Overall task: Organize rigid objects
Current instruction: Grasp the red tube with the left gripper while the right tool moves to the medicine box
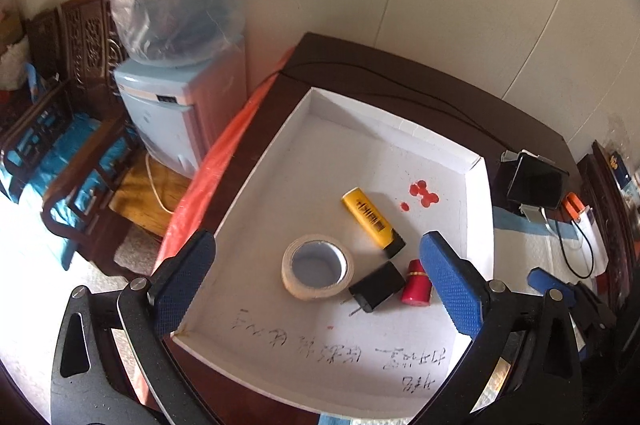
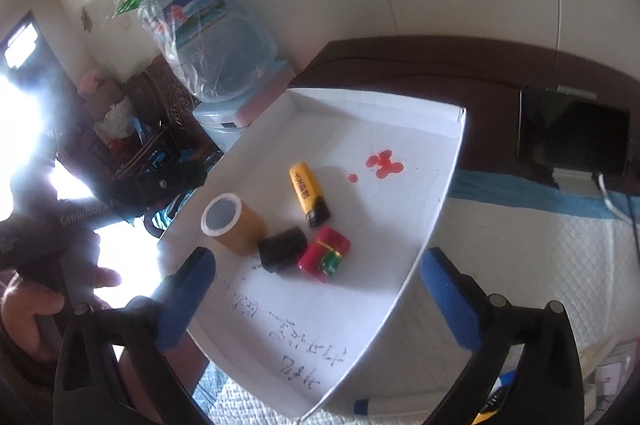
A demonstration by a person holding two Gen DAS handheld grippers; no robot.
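A white shallow box (image 1: 304,153) (image 2: 440,201) lies on the dark table. In it sit a roll of tape (image 1: 318,267) (image 2: 232,225), a yellow highlighter with black cap (image 1: 372,217) (image 2: 308,195), a black plug adapter (image 1: 376,285) (image 2: 282,251) and a red cylinder with a gold band (image 1: 416,283) (image 2: 324,253). My left gripper (image 1: 316,289) is open and empty, hovering above the box's near part. My right gripper (image 2: 316,299) is open and empty above the box's near right side; it also shows in the left wrist view (image 1: 560,289).
Red stains (image 1: 422,195) (image 2: 384,163) mark the box floor, with handwriting near the front. A black device (image 1: 536,183) (image 2: 572,137) with cables sits at right on a quilted cloth (image 2: 520,257). A water dispenser (image 1: 176,81) and wooden chairs (image 1: 68,129) stand left of the table.
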